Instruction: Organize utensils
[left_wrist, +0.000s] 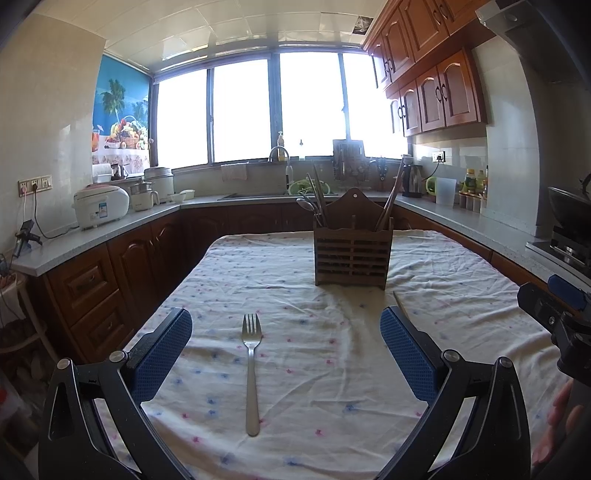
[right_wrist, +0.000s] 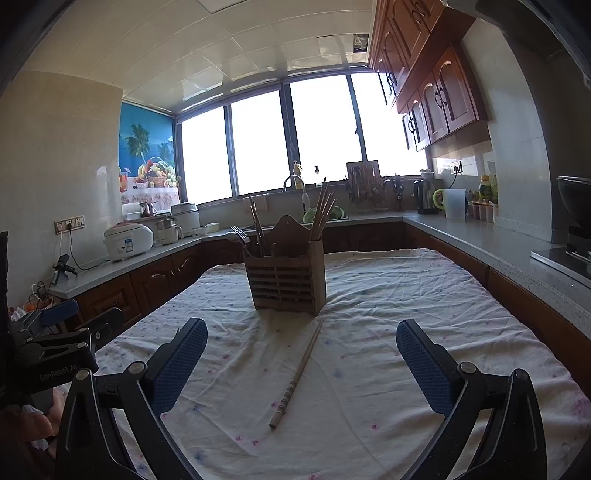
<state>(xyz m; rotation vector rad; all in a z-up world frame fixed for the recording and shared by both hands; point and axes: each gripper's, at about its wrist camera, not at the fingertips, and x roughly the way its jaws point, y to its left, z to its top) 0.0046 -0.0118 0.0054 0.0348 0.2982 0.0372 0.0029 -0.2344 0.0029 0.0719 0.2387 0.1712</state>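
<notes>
A steel fork (left_wrist: 251, 373) lies on the flowered tablecloth (left_wrist: 303, 280), tines pointing away, between the fingers of my left gripper (left_wrist: 286, 328), which is open and empty above it. A wooden chopstick (right_wrist: 297, 374) lies on the cloth between the fingers of my right gripper (right_wrist: 301, 339), also open and empty; its tip shows in the left wrist view (left_wrist: 400, 304). A wooden utensil holder (left_wrist: 352, 251) stands mid-table with spoons, a fork and chopsticks in it; it also shows in the right wrist view (right_wrist: 286, 275).
Kitchen counters (left_wrist: 110, 229) run around the table on three sides with a rice cooker (left_wrist: 100, 206), a sink, a kettle (right_wrist: 424, 195) and bottles. A stove with a wok (left_wrist: 569, 221) is at the right. The other gripper shows at the left edge of the right wrist view (right_wrist: 55, 343).
</notes>
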